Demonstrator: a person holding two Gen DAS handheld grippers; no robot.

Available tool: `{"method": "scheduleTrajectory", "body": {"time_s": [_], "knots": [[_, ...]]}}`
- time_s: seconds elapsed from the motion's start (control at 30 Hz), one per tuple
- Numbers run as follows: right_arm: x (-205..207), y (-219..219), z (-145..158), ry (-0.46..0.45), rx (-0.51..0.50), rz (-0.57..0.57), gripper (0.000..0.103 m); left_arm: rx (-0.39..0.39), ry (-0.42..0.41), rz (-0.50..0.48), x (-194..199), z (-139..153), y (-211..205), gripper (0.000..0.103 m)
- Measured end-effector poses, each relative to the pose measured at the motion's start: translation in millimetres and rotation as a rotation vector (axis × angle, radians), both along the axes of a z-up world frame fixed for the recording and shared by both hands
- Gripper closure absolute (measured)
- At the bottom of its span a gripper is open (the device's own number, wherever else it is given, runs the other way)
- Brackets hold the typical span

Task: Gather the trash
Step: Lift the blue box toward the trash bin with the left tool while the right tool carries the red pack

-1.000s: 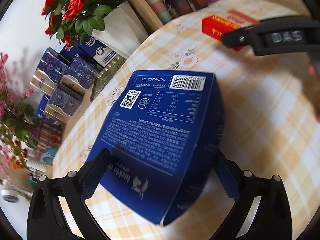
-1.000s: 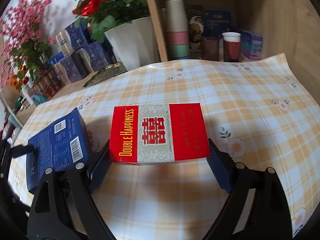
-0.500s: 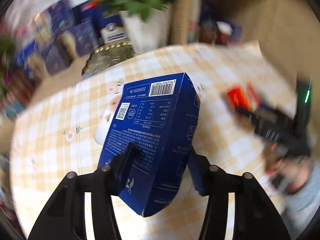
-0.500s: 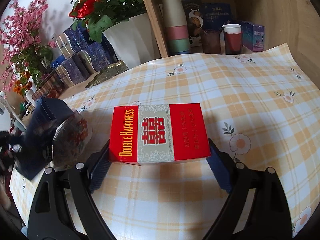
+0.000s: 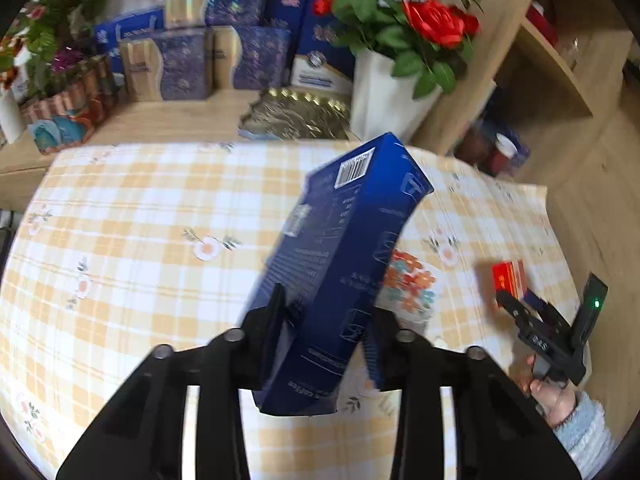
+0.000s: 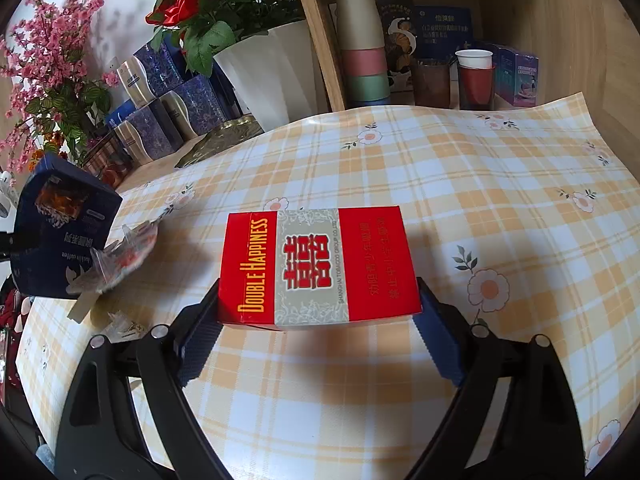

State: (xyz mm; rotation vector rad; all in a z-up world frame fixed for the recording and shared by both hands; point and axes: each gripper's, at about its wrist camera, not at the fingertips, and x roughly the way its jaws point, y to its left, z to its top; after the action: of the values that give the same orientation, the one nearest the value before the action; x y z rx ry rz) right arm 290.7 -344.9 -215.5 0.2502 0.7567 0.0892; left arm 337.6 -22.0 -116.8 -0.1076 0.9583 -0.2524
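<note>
My left gripper [image 5: 326, 308] grips a tall blue coffee box [image 5: 348, 248] by its lower end and holds it tilted in the air above the checked tablecloth [image 5: 140, 240]. Its jaws are closing, with both pads pressed on the box's sides. That same blue box [image 6: 60, 232] hangs at the left edge of the right wrist view. My right gripper [image 6: 316, 292] stands wide, its pads against both sides of a red Double Happiness cigarette box [image 6: 316, 264] low over the cloth. A crumpled clear wrapper with a flower print [image 6: 120, 256] lies where the blue box was.
Behind the table are a white pot of red roses [image 6: 264, 76], blue gift boxes [image 5: 180, 64], a gold tray [image 5: 296, 116] and a wooden shelf with stacked cups [image 6: 362, 44]. Small clear scraps [image 6: 120, 326] lie near the wrapper. A hand in a grey sleeve [image 5: 576, 424] holds the right gripper.
The left gripper closed on the blue box, lifted it off the table and rolled it upright, uncovering the flowered wrapper. The right gripper and the red box stayed put.
</note>
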Motion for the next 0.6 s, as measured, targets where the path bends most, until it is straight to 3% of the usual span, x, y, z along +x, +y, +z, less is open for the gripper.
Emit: {"method": "scheduleTrajectory", "body": {"time_s": [0.1,0.23,0.47,0.6], "knots": [[1,1,0,0.002,-0.008,0.0,0.016,-0.053,0.005,0.028,4,4,17,0.088],[0,1,0,0.001,-0.015,-0.012,0.016,-0.013,-0.019,0.028,0,8,26,0.088],[-2,5,4,0.016,-0.048,-0.014,0.016,-0.047,-0.056,0.019,-28,29,46,0.088],[-20,15,25,-0.018,-0.04,0.018,0.016,-0.062,-0.083,-0.028,-57,47,57,0.088]]}}
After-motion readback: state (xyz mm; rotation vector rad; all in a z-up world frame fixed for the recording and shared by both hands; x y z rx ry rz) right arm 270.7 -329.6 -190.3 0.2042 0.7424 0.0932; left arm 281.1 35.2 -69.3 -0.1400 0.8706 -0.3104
